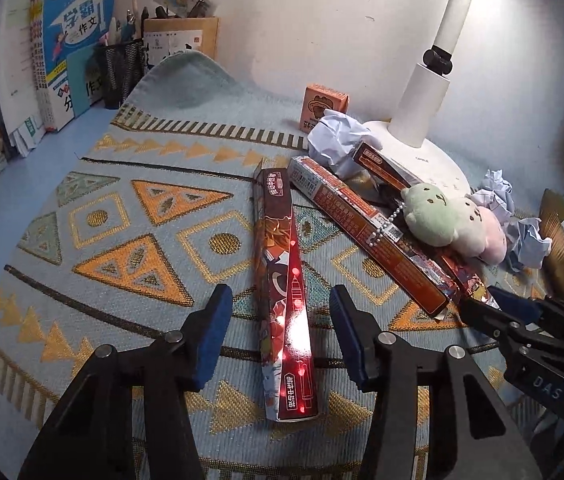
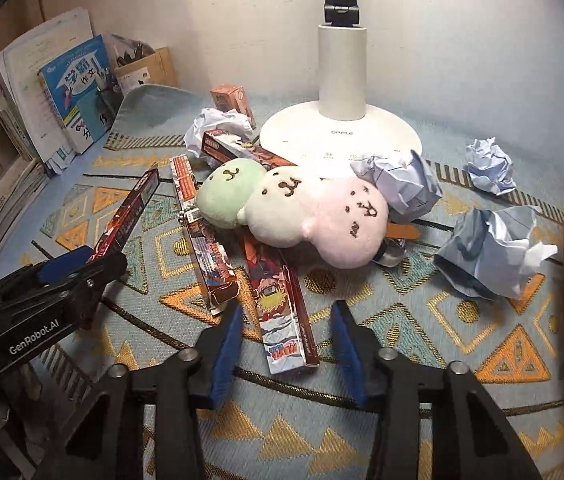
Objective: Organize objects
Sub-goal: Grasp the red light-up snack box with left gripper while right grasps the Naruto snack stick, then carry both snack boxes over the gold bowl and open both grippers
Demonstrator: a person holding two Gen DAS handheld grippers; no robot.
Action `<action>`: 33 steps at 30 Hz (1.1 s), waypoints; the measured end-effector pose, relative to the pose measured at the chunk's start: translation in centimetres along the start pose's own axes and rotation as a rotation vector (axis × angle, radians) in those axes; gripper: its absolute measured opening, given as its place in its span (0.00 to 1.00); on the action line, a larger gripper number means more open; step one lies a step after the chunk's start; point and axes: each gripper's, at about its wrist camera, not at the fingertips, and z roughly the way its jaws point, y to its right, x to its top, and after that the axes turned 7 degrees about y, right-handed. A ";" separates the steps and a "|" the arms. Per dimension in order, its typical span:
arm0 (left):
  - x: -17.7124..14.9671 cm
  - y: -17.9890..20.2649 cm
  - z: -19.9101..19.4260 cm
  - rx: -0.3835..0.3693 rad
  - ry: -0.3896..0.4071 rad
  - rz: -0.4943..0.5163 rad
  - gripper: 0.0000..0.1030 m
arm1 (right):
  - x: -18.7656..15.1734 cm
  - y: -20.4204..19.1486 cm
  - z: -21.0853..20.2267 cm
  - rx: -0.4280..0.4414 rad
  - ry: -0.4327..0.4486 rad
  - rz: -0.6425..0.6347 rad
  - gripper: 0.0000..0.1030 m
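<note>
My left tool [image 1: 278, 304] hangs with its blue-padded jaws spread, a long dark red box [image 1: 283, 292] lying flat on the patterned cloth [image 1: 122, 216] between them, untouched by either pad. Just right of it, a longer orange box [image 1: 365, 232] lies at an angle with a three-ball plush toy [image 1: 453, 224] resting across it. Far right stands the white lamp base [image 1: 433, 160], crumpled paper [image 1: 333, 140] beside it. My right tool [image 1: 481, 308] noses in from the right edge; I can't read its jaws.

Four pen boxes [image 2: 285, 316], four paper balls [image 2: 489, 250]
</note>
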 end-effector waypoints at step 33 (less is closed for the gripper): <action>-5.9 2.3 -5.8 -0.101 -0.015 0.034 0.19 | -11.5 -2.3 -10.0 0.076 0.016 -0.023 0.17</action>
